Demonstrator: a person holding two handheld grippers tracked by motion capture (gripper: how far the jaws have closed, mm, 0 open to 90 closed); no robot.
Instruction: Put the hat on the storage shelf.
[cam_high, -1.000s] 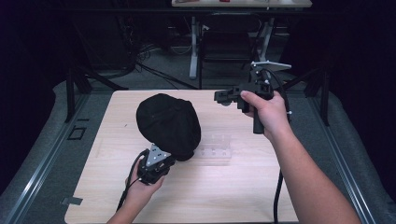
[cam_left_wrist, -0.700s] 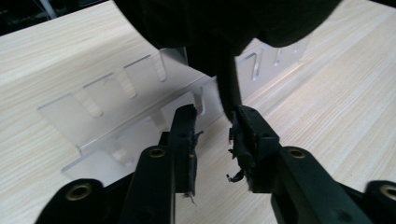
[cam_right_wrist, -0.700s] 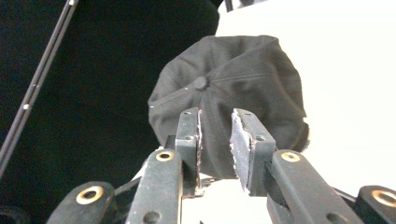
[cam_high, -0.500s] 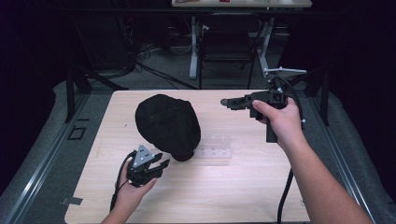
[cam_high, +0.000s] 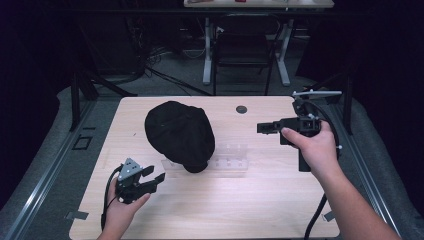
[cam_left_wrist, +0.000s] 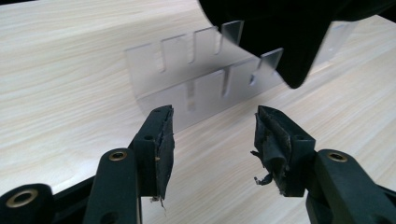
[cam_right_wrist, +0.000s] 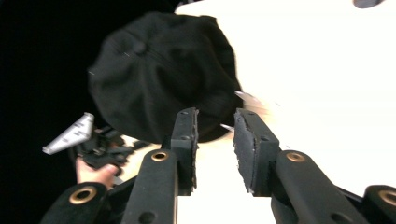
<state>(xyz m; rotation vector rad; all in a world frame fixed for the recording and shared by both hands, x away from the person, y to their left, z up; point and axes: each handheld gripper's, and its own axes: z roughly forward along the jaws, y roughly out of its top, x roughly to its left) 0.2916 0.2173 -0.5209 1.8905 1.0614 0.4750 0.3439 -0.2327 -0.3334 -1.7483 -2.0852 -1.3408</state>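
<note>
L claw (cam_high: 156, 180) open, cap (cam_high: 180, 134) on rack (cam_high: 231, 161)

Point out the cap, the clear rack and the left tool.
cap (cam_high: 179, 131), high view, on the middle of its crown
rack (cam_left_wrist: 205, 88), left gripper view, on its near slotted wall
left tool (cam_high: 156, 179), high view, midway between its fingertips
</note>
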